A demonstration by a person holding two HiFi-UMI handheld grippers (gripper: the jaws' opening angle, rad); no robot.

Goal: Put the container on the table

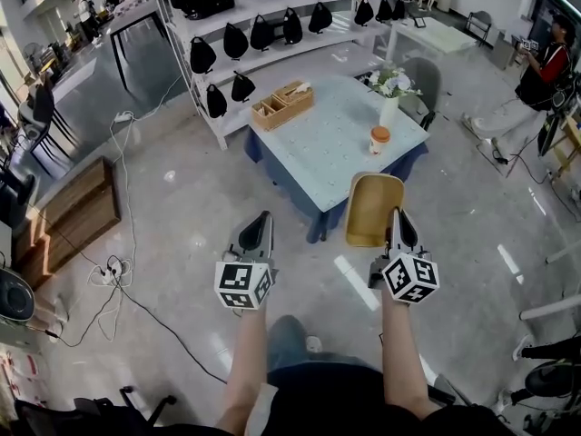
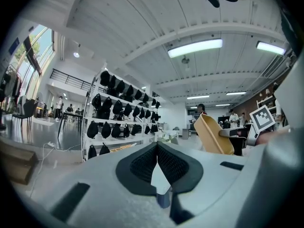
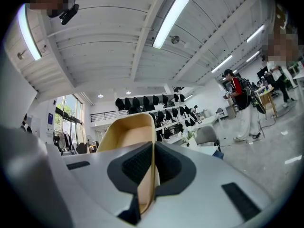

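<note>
1. Done so far, as we judge it: the container (image 1: 373, 209) has been picked up. Our right hand-held gripper (image 1: 397, 223) pinches one thin wall of it, with a pad on each side of the rim. The tan tray juts out ahead of the jaws at a tilt.
2. The container hangs in the air over the floor, near the near right corner of the worktop (image 1: 318, 153). It touches nothing but that gripper, so it is not yet set down.
3. Our left hand-held gripper (image 1: 257, 234) has its jaws pressed together on nothing. It is out to the left, well apart from the container.
4. Left to do: carry the container on over the worktop, lower it flat and let go.
5. The worktop holds a wooden organiser (image 1: 282, 104) at its far left, a vase of flowers (image 1: 390, 94) at its far right and a small jar (image 1: 379, 140) near the right edge. Its middle and near part look free, and we judge that the likeliest landing place.
</note>
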